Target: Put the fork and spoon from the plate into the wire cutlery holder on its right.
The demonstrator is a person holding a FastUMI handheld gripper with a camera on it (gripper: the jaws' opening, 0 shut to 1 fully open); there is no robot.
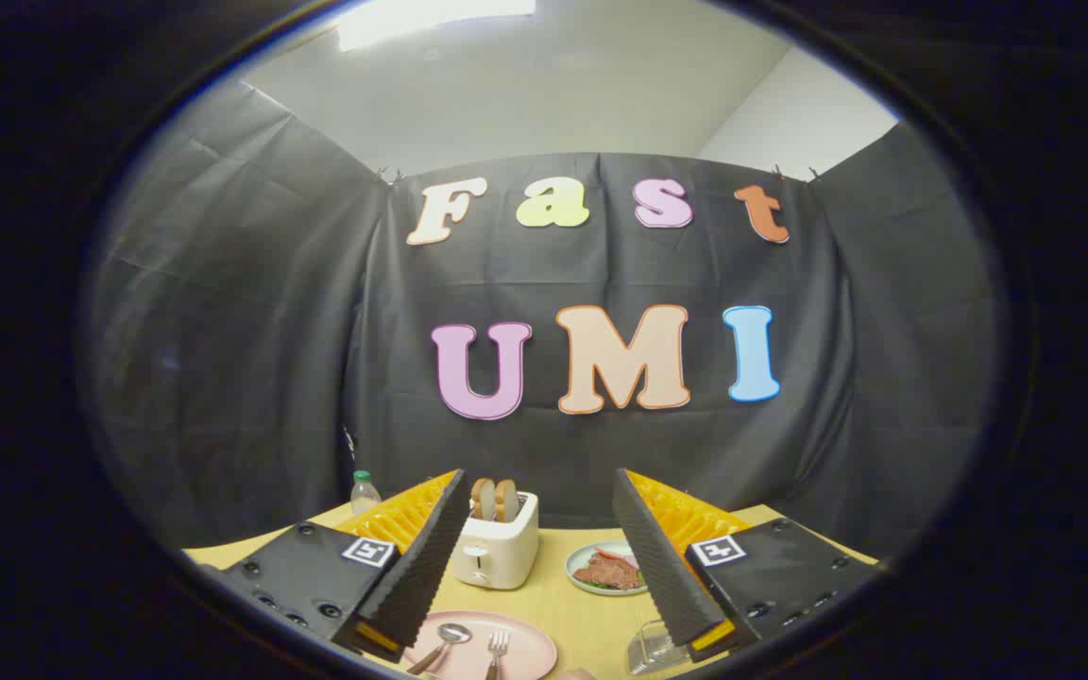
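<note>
The gripper (544, 567) hangs above the worktop (553, 604), fingers spread apart, gripping nothing. Nearest, between them, a pink plate (520, 652) carries the spoon (445, 642) and fork (498, 650); the wire cutlery holder (653, 647) stands right of it. Farther off: a white toaster (497, 548) with bread, a plate of meat (605, 569), a small bottle (365, 491).

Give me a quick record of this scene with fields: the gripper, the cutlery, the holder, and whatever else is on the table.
gripper: jaws open, holding nothing, raised above the table
pink plate: near edge of the table, below the jaws
spoon: lying on the pink plate, left of the fork
fork: lying on the pink plate
wire cutlery holder: right of the pink plate, partly behind a finger
toaster: beyond the plate, bread in its slots
food plate: right of the toaster
bottle: far left
</note>
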